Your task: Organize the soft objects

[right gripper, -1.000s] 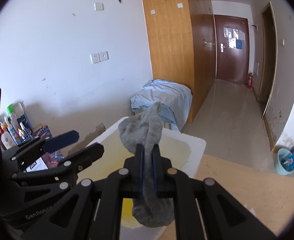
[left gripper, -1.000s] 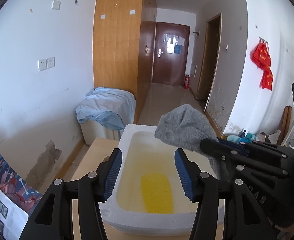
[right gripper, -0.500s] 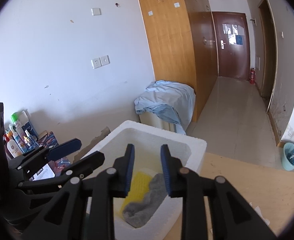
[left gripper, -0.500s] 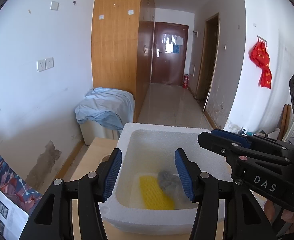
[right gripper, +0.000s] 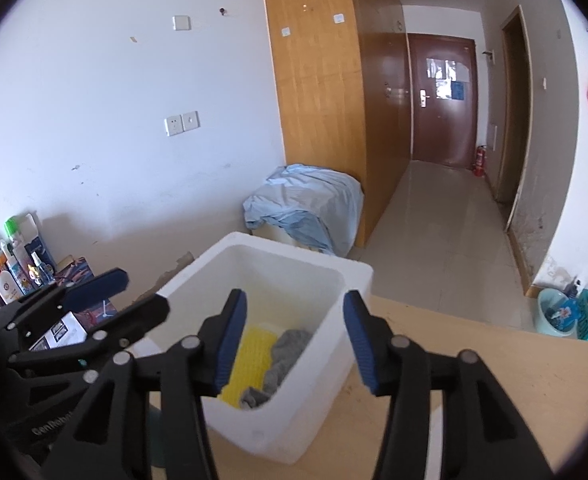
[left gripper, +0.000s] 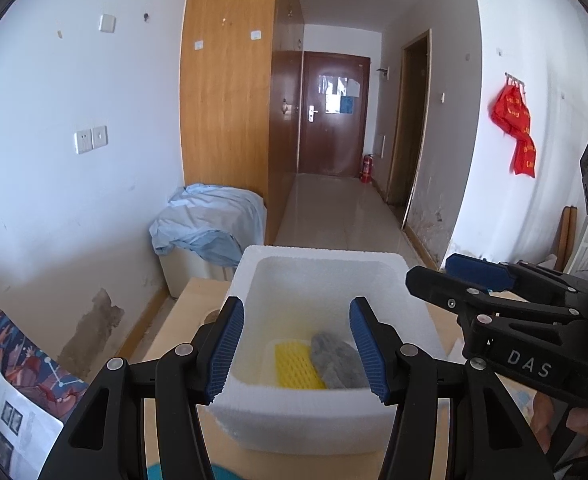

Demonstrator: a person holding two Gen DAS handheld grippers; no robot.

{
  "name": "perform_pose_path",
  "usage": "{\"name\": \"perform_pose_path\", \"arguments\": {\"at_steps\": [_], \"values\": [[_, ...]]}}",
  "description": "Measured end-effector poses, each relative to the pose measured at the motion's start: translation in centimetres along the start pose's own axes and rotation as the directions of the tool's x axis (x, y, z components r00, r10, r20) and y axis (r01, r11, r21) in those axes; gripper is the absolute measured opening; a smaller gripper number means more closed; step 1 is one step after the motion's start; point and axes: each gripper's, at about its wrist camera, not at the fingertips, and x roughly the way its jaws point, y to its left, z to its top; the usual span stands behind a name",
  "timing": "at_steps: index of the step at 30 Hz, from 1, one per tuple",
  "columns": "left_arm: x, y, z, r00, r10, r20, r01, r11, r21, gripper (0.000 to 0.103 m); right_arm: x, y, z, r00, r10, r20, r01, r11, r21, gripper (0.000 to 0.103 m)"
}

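Note:
A white foam box stands on the wooden table. Inside lie a grey sock and a yellow mesh pad, side by side; both also show in the right wrist view, the sock right of the pad. My left gripper is open and empty, above the box's near side. My right gripper is open and empty, above the box's right wall; it shows in the left wrist view at the right.
A pale blue cloth covers a low unit by the wall beyond the table. Bottles and printed papers lie at the left. A teal item sits at the table's near edge. A hallway with a brown door lies ahead.
My right gripper opened and let go of the grey sock, which dropped into the foam box beside the yellow pad. The right gripper then drew back to the right.

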Motion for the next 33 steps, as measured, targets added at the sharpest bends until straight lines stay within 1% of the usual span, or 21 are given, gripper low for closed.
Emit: {"name": "perform_pose_path", "arguments": {"at_steps": [2, 5, 7, 8, 9, 10, 14, 17, 19, 21, 26, 28, 30, 33], "values": [[-0.9, -0.1, -0.2, 1.000, 0.000, 0.005, 0.000, 1.000, -0.003, 0.057, -0.9, 0.0, -0.3, 1.000, -0.013, 0.005, 0.013, 1.000, 0.007, 0.068], [-2.7, -0.2, -0.7, 1.000, -0.009, 0.018, 0.009, 1.000, -0.002, 0.057, -2.5, 0.1, -1.1, 0.999, -0.039, 0.015, 0.039, 0.999, 0.008, 0.071], [-3.9, -0.5, -1.1, 1.000, -0.015, 0.024, 0.015, 1.000, 0.004, 0.057, -3.5, 0.1, -1.7, 0.999, -0.045, 0.017, 0.044, 0.999, 0.013, 0.076], [-4.4, -0.6, -1.3, 1.000, -0.018, 0.025, 0.018, 1.000, 0.007, 0.061, -3.8, 0.1, -1.8, 0.999, -0.047, 0.017, 0.047, 0.999, 0.014, 0.078], [-5.1, -0.8, -1.6, 0.999, -0.020, 0.029, 0.020, 1.000, 0.012, 0.065, -4.3, 0.2, -2.2, 0.998, -0.053, 0.019, 0.052, 0.999, 0.015, 0.079], [-5.6, -0.9, -1.9, 0.999, -0.020, 0.034, 0.020, 1.000, 0.016, 0.065, -4.6, 0.2, -2.4, 0.998, -0.054, 0.023, 0.054, 0.998, 0.018, 0.079], [-7.7, -1.7, -2.8, 0.999, -0.032, 0.041, 0.031, 0.999, 0.028, 0.066, -6.3, 0.5, -3.4, 0.998, -0.057, 0.029, 0.056, 0.998, 0.027, 0.080], [-8.9, -2.1, -3.5, 0.998, -0.038, 0.042, 0.037, 0.999, 0.035, 0.067, -7.4, 0.9, -4.2, 0.998, -0.057, 0.031, 0.056, 0.998, 0.026, 0.085], [-9.7, -2.5, -4.1, 0.998, -0.047, 0.045, 0.045, 0.998, 0.043, 0.068, -8.1, 1.1, -4.7, 0.998, -0.054, 0.034, 0.053, 0.998, 0.032, 0.085], [-10.7, -3.0, -4.7, 0.997, -0.057, 0.050, 0.055, 0.997, 0.046, 0.071, -9.0, 1.1, -5.3, 0.997, -0.062, 0.040, 0.060, 0.998, 0.032, 0.087], [-12.7, -3.9, -6.4, 0.996, -0.076, 0.055, 0.073, 0.996, 0.059, 0.072, -11.3, 1.6, -6.8, 0.994, -0.089, 0.062, 0.087, 0.996, 0.037, 0.090], [-13.5, -4.3, -7.0, 0.995, -0.080, 0.058, 0.077, 0.995, 0.065, 0.076, -12.1, 1.7, -7.6, 0.993, -0.097, 0.070, 0.095, 0.995, 0.039, 0.091], [-14.3, -4.8, -7.7, 0.994, -0.084, 0.065, 0.079, 0.994, 0.071, 0.082, -12.8, 1.8, -8.3, 0.991, -0.106, 0.076, 0.103, 0.994, 0.043, 0.091], [-15.3, -5.4, -8.7, 0.993, -0.098, 0.069, 0.093, 0.993, 0.075, 0.083, -13.9, 2.1, -9.4, 0.988, -0.131, 0.081, 0.127, 0.991, 0.048, 0.091]]}}
